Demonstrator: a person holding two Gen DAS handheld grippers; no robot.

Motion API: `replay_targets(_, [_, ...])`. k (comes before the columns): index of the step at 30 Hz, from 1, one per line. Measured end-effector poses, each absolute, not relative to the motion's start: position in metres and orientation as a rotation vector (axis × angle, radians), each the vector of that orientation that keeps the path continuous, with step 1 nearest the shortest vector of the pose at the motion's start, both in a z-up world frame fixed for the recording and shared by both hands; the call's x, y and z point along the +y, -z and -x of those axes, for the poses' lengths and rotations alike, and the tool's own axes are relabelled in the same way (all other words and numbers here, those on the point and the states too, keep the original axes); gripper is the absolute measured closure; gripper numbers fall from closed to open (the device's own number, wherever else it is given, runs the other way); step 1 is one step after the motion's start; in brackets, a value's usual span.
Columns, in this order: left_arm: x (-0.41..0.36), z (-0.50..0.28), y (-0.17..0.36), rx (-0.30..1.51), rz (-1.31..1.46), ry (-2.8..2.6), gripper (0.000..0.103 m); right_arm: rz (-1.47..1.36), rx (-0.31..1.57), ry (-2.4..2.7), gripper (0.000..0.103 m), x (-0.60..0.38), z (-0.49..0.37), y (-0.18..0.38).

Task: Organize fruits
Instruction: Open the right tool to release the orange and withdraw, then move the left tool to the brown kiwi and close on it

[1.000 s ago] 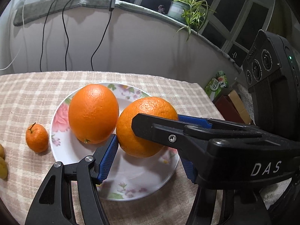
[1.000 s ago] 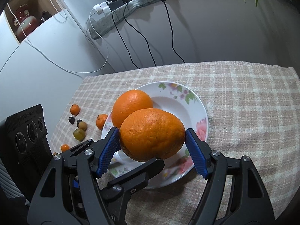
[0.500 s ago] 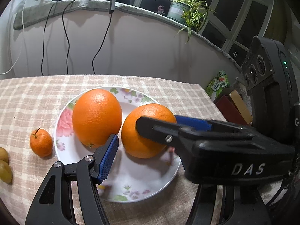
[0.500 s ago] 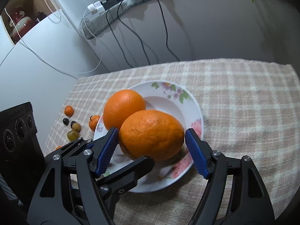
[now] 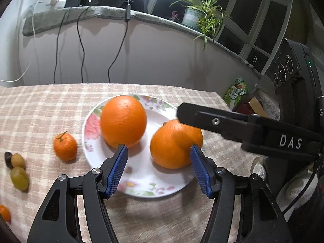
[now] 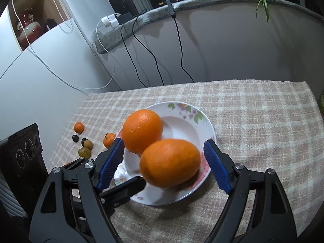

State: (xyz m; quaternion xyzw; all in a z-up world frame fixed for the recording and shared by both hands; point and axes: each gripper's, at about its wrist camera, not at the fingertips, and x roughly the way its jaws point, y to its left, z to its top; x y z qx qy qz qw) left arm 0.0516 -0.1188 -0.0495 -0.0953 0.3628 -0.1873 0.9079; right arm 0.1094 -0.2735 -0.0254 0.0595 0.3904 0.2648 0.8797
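The near orange point(image 6: 170, 163) lies on the floral plate point(image 6: 206, 119) between the right gripper's point(image 6: 164, 162) jaws, which have just been opening, pads clear. The left gripper point(image 5: 159, 170) gapes empty. Behind sits a second orange point(image 6: 142, 130); small fruits point(image 6: 85, 147) dot the table point(image 6: 263, 121).

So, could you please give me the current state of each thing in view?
Right gripper: open, fingers just widened, clear of the fruit.
Left gripper: open, empty.
Blurred near orange: released onto the plate.
Round far orange: resting on the plate.
White floral plate: flat on the checked cloth.
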Motion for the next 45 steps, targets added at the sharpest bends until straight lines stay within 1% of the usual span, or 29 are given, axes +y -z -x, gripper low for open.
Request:
replay_targets(7, [-0.097, -0.039, 0.042, 0.717, 0.211, 0.352, 0.041, -0.131, 0.783, -0.564, 0.02, -0.269, -0.1, 0.02])
replay_targets(20, [-0.049, -0.009, 0.039, 0.679, 0.201, 0.235, 0.041, 0.001, 0.758, -0.69, 0.02, -0.216, -0.075, 0.012])
replay_targets(21, [-0.044, -0.006, 0.039, 0.679, 0.206, 0.223, 0.041, 0.006, 0.759, -0.705, 0.021, -0.211, -0.073, 0.012])
replay_targets(23, [-0.034, -0.001, 0.041, 0.68, 0.213, 0.195, 0.041, 0.016, 0.764, -0.729, 0.027, -0.202, -0.069, 0.013])
replay_targets(27, [-0.012, 0.013, 0.043, 0.676, 0.214, 0.125, 0.041, 0.059, 0.769, -0.775, 0.028, -0.181, -0.062, 0.017])
replay_targets(28, [-0.005, 0.017, 0.044, 0.674, 0.217, 0.106, 0.041, 0.069, 0.772, -0.787, 0.03, -0.177, -0.06, 0.018])
replay_targets(29, [0.0, 0.019, 0.045, 0.674, 0.221, 0.094, 0.041, 0.079, 0.778, -0.804, 0.035, -0.171, -0.058, 0.02])
replay_targets(31, [0.011, 0.027, 0.047, 0.675, 0.228, 0.062, 0.041, 0.098, 0.795, -0.84, 0.04, -0.159, -0.055, 0.024])
replay_targets(34, [0.027, 0.04, 0.051, 0.679, 0.23, 0.008, 0.041, 0.136, 0.812, -0.881, 0.044, -0.139, -0.05, 0.033])
replay_targets(36, [0.04, 0.049, 0.054, 0.686, 0.246, -0.035, 0.046, 0.161, 0.826, -0.912, 0.047, -0.124, -0.046, 0.04])
replay_targets(41, [0.061, 0.066, 0.06, 0.698, 0.273, -0.105, 0.051, 0.202, 0.858, -0.958, 0.052, -0.098, -0.043, 0.053])
replay_targets(45, [0.077, 0.078, 0.067, 0.71, 0.295, -0.155, 0.054, 0.231, 0.879, -0.962, 0.053, -0.081, -0.046, 0.064])
